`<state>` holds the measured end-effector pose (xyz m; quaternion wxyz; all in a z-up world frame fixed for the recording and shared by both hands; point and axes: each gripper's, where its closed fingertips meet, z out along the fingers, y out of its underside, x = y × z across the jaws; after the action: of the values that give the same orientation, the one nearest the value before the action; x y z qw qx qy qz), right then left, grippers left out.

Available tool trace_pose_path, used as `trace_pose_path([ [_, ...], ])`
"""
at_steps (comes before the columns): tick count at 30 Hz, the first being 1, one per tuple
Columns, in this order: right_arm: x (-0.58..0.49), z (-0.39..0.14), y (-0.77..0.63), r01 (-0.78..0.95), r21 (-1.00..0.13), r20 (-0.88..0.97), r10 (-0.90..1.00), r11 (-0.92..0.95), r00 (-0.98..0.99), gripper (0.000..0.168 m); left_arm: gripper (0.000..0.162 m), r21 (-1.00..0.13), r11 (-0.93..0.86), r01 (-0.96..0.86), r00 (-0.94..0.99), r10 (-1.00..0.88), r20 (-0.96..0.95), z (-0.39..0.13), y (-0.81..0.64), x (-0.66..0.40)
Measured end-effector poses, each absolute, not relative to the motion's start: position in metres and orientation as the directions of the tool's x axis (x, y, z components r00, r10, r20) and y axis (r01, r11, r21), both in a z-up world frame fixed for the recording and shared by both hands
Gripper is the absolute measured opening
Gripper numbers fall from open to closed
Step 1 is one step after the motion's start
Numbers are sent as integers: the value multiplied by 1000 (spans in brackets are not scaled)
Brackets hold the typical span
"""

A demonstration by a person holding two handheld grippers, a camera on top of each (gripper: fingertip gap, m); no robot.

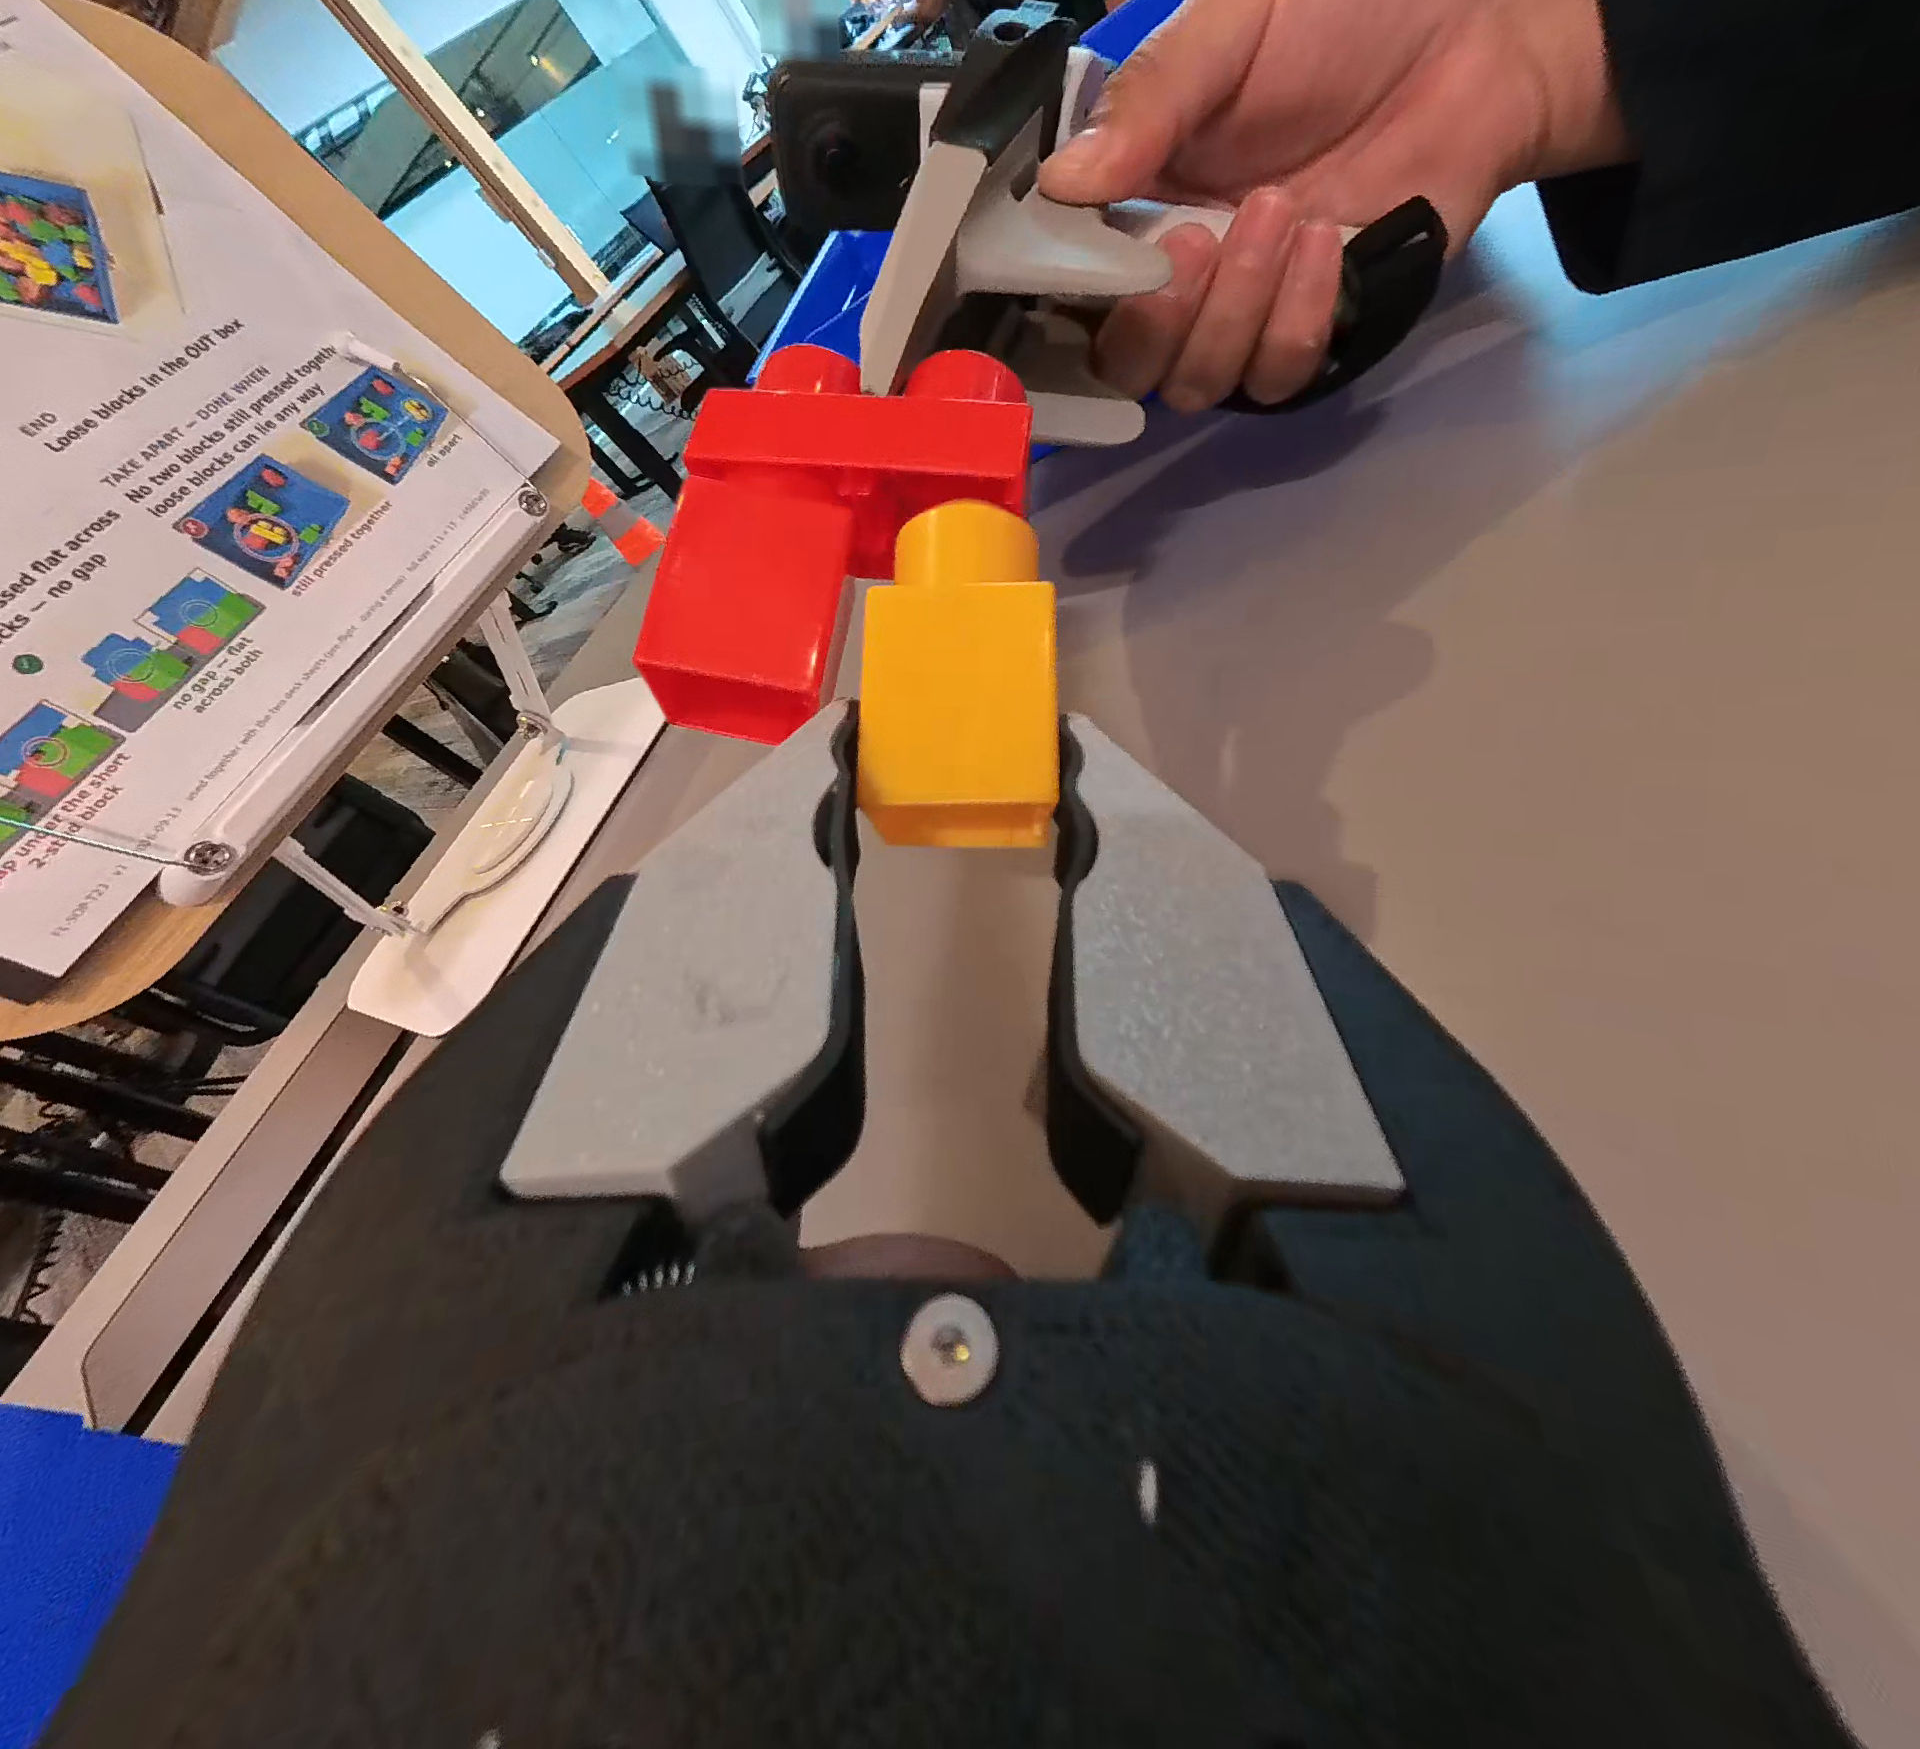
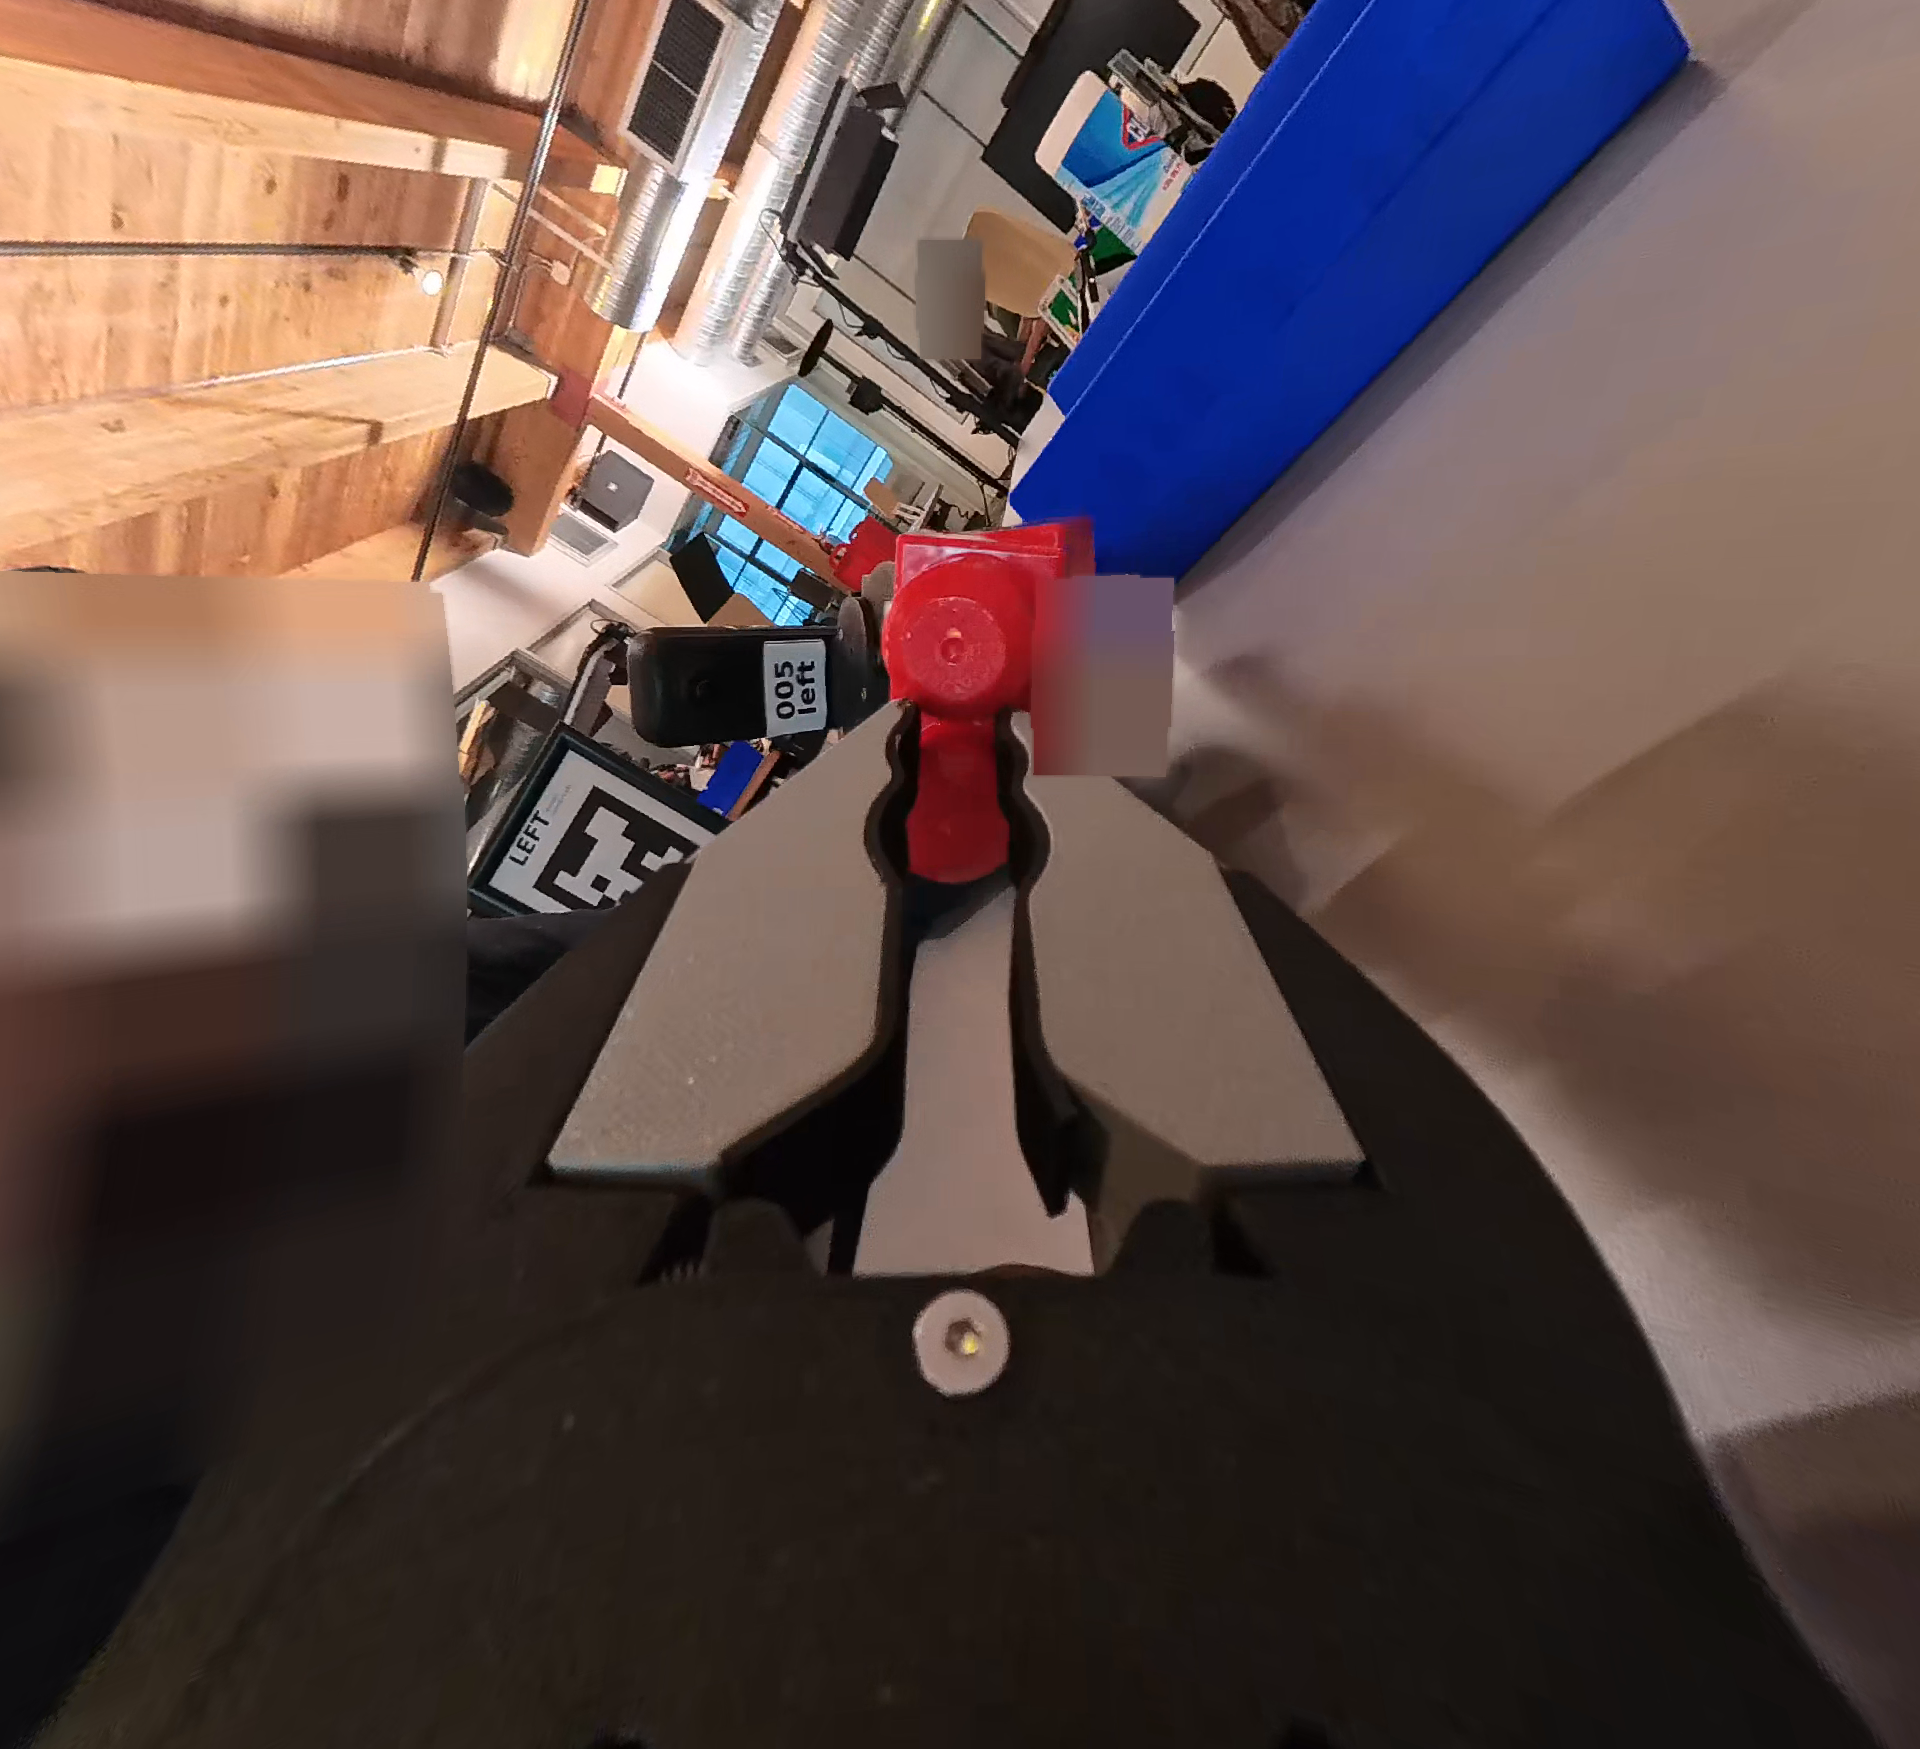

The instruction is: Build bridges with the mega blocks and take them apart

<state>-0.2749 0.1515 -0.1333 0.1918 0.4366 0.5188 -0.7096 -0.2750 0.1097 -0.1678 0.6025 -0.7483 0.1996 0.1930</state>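
In the left wrist view my left gripper (image 1: pixel 956 749) is shut on a yellow one-stud block (image 1: pixel 961 702), held above the grey table (image 1: pixel 1507 816). Its stud points at the underside of a red two-stud block (image 1: pixel 852 452). I cannot tell whether they touch. A red one-stud block (image 1: pixel 743 619) hangs pressed under the other end of the red two-stud block. My right gripper (image 1: pixel 987 395), held by a hand (image 1: pixel 1351 99), comes from above and grips the red two-stud block at its studs. In the right wrist view my right gripper (image 2: pixel 956 764) is shut on a stud of that red block (image 2: pixel 951 650).
An instruction sheet on a white stand (image 1: pixel 239 504) sits at the table's left edge. A blue bin (image 2: pixel 1351 245) stands on the table beyond the blocks and also shows in the left wrist view (image 1: pixel 821 297). Another blue edge (image 1: pixel 52 1543) shows at the lower left. The tips of one gripper are about 6 centimeters away from the tips of the other.
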Motion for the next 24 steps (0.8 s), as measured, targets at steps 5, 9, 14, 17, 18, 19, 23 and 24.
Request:
trace_pose_path([
  [5,-275,-135,152,725,-566,-820,177,-393,-545,11,33,-834,-197,-515,856,-71,-512,-169,110,-274],
  [9,-275,-138,150,707,-605,-795,231,-366,-562,11,33,-834,-235,-499,863,-51,-502,-172,112,-278],
  [14,-273,-150,138,727,-613,-790,261,-309,-555,11,33,-832,-227,-505,862,-98,-497,-177,111,-273],
  [17,-274,-155,136,738,-607,-794,266,-295,-547,11,34,-807,-242,-539,842,-115,-528,-183,112,-271],
  [18,-274,-156,137,739,-605,-796,263,-297,-545,11,33,-805,-247,-539,842,-111,-529,-184,113,-271],
  [19,-274,-156,138,740,-602,-798,257,-299,-545,11,33,-805,-245,-540,841,-108,-531,-183,114,-271],
  [23,-277,-163,139,751,-589,-807,265,-300,-527,11,34,-808,-265,-527,849,-114,-516,-191,114,-274],
  [24,-278,-164,138,752,-585,-810,267,-304,-522,11,33,-805,-269,-528,848,-112,-519,-193,114,-276],
])
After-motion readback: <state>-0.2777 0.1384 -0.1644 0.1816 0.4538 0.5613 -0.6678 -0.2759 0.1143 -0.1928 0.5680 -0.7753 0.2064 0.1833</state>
